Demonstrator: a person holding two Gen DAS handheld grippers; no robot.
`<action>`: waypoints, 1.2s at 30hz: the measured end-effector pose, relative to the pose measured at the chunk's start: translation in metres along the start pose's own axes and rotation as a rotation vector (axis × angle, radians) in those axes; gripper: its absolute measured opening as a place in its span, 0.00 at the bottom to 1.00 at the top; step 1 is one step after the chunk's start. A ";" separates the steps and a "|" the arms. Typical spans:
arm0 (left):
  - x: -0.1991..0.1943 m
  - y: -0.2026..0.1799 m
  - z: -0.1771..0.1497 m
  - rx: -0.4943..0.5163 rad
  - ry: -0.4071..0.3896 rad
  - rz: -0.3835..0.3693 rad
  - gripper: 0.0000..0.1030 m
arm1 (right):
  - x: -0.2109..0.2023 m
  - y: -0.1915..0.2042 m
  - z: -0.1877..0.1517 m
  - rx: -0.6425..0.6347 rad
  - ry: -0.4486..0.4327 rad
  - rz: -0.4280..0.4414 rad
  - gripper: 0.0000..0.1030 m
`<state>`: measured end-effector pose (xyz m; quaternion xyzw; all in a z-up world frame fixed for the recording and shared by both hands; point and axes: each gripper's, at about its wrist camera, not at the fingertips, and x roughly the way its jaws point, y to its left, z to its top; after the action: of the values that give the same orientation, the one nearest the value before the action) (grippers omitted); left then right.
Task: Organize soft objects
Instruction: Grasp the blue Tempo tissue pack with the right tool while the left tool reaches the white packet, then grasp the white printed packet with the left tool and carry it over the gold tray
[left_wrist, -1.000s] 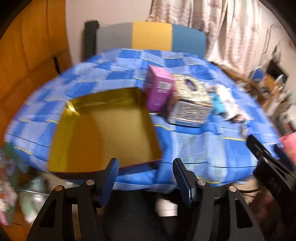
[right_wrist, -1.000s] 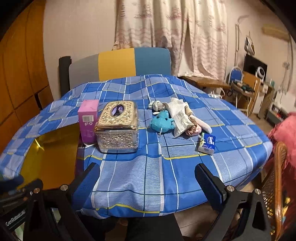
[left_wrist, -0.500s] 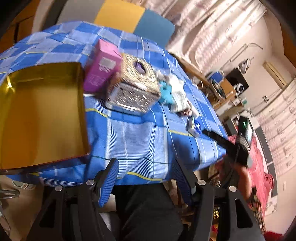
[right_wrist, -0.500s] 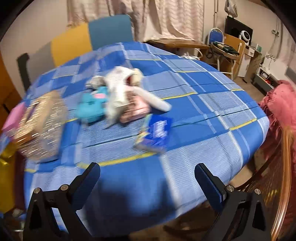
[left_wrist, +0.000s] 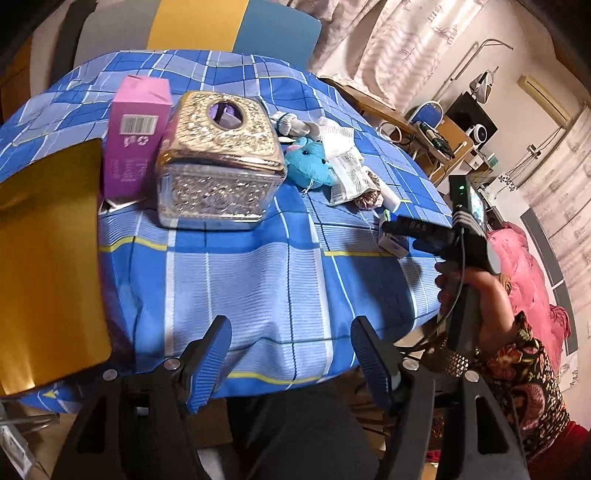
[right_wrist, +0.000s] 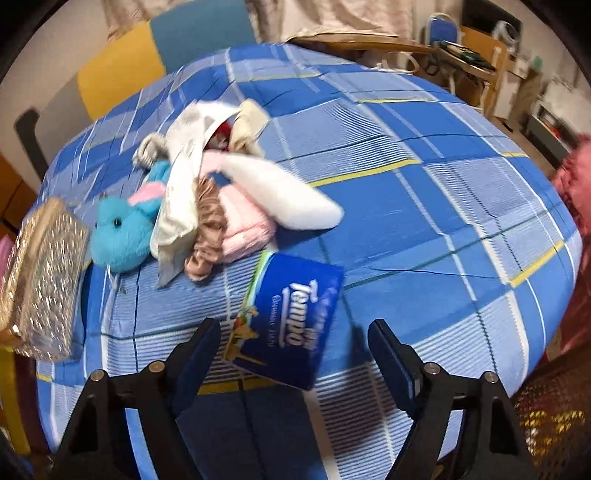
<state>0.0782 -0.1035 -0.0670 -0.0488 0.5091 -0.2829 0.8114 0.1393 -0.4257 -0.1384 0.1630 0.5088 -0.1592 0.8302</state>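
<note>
We look over a round counter draped in a blue plaid cloth, with a curtained wall and a yellow-and-blue chair behind. Nearest us, our left claw tilts down over the counter's near edge, its ribbed blue pads parting with nothing between them. Our right claw angles steeply down over a glossy blue tissue pack; its jaws are closing astride the pack, the pads not yet pressing it. From the left view a hand in a floral sleeve grips that tool's handle. Farther on lies a heap of soft things: a fuzzy turquoise plush, a pink knitted piece, a white stuffed limb. Left of these stand an embossed metallic tissue box, a smooth pink carton and a gold tray.
</note>
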 end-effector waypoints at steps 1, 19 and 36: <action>0.003 -0.002 0.003 0.001 0.001 -0.008 0.66 | 0.004 0.003 0.000 -0.023 0.012 -0.007 0.70; 0.108 -0.075 0.111 0.041 0.079 -0.111 0.68 | -0.011 -0.029 0.012 0.047 -0.009 0.122 0.56; 0.233 -0.067 0.175 -0.166 0.169 -0.115 0.80 | -0.020 -0.025 0.019 0.050 -0.043 0.188 0.56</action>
<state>0.2746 -0.3144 -0.1449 -0.1208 0.5938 -0.2890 0.7412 0.1347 -0.4539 -0.1151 0.2275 0.4692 -0.0966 0.8478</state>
